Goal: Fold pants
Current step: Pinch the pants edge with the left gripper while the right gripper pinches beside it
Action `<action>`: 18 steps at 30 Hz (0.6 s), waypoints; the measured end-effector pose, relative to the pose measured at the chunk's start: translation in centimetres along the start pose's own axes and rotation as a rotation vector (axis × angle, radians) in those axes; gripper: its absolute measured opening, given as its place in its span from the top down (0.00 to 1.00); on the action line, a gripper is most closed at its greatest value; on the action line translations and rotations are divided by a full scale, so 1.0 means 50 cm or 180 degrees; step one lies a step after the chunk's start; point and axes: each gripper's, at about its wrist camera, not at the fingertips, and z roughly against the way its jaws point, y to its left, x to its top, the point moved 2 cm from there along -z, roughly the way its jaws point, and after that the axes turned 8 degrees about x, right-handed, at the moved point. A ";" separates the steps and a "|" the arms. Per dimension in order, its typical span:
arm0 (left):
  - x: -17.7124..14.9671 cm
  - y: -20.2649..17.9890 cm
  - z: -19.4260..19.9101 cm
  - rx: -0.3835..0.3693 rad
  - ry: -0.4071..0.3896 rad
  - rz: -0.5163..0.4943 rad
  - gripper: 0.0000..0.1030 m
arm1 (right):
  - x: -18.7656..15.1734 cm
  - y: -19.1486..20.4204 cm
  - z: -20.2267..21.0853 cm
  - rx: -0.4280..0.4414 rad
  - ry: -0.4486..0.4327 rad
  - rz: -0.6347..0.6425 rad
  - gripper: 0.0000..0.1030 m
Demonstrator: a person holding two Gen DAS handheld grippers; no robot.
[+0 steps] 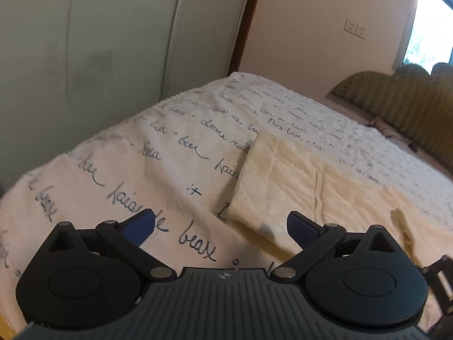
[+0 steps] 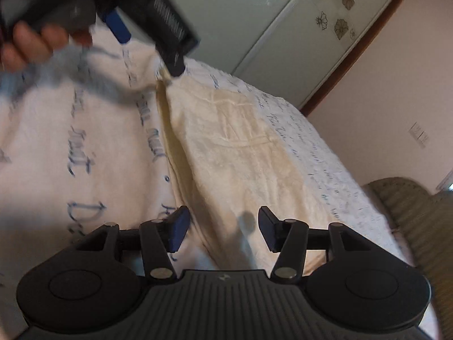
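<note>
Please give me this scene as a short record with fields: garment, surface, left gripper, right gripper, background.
garment: cream pants, lying folded on the bed
surface: white blanket with dark handwriting print
left gripper: open, holding nothing, beside the pants' near corner
right gripper: open, holding nothing, over the pants
background: pale wardrobe doors, green headboard

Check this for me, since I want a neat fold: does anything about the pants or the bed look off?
Mostly tidy. The cream pants lie folded flat on the script-print bedspread. One oddity: faint yellowish patches and a bluish smudge near the corner by the left gripper. Both the left gripper and the right gripper are open, holding nothing.
</note>
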 end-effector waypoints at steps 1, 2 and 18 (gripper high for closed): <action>0.001 0.007 -0.005 -0.0070 0.0072 0.0109 0.02 | 0.001 0.004 -0.005 -0.0041 -0.0002 0.0032 0.47; 0.003 0.013 -0.010 -0.0124 0.0133 0.0207 0.02 | 0.005 0.008 -0.011 -0.0083 -0.0005 0.0057 0.47; 0.011 0.006 -0.076 -0.1055 0.0803 0.0973 0.02 | 0.093 -0.014 -0.088 0.0150 -0.0498 -0.0068 0.78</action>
